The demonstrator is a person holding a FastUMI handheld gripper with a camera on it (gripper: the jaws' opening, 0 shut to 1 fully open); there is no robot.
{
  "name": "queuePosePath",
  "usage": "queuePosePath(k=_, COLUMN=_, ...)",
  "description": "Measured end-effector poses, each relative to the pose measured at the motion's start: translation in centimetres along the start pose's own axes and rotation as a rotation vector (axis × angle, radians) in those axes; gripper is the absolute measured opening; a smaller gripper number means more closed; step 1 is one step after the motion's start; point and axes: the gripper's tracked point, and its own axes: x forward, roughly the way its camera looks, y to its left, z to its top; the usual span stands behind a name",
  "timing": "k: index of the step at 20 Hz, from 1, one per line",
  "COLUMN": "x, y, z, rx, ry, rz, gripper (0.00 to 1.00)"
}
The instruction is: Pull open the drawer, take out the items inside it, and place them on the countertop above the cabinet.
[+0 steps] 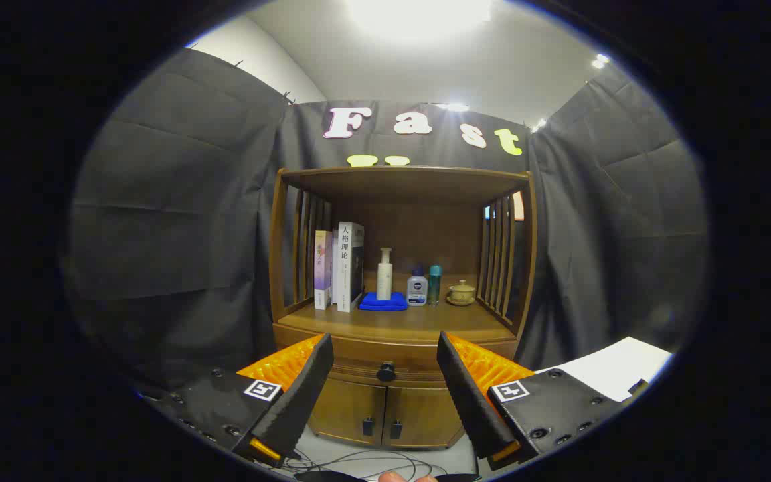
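While its two black, orange-backed fingers stand spread wide and hold nothing, the gripper (385,355) faces a wooden cabinet (399,408) from a distance. Between the fingertips, at twelve o'clock ahead, sits the drawer (359,370), shut, with a dark round knob (386,371) at its middle. Above lies the countertop (419,325), carrying books (342,266) at ten o'clock, then a pump bottle (384,273) on a blue cloth (383,302), two small bottles (424,286) and a lidded cup (462,293) toward two o'clock. Likely risks: the small knob slipping from the fingers on an off-centre approach, and little free space for placing items beside the bottles.
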Motion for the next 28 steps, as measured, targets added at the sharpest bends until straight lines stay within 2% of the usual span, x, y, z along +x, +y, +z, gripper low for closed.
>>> queuePosePath(k=5, x=0.2, y=-1.2, z=-0.9, rx=0.003, ry=0.006, rz=-0.035, gripper=0.98)
queuePosePath(k=8, x=0.6, y=-1.4, z=-2.1, rx=0.037, ry=0.041, rz=-0.029, gripper=0.98)
queuePosePath(k=17, x=2.0, y=-1.8, z=-3.0, rx=0.023, ry=0.0, rz=-0.064, gripper=0.98)
queuePosePath(k=20, x=3.7, y=-2.4, z=-4.6, rx=0.002, ry=0.019, rz=-0.091, gripper=0.98)
queuePosePath(k=28, x=10.4, y=-1.1, z=-7.6, rx=0.079, ry=0.071, rz=-0.026, gripper=0.98)
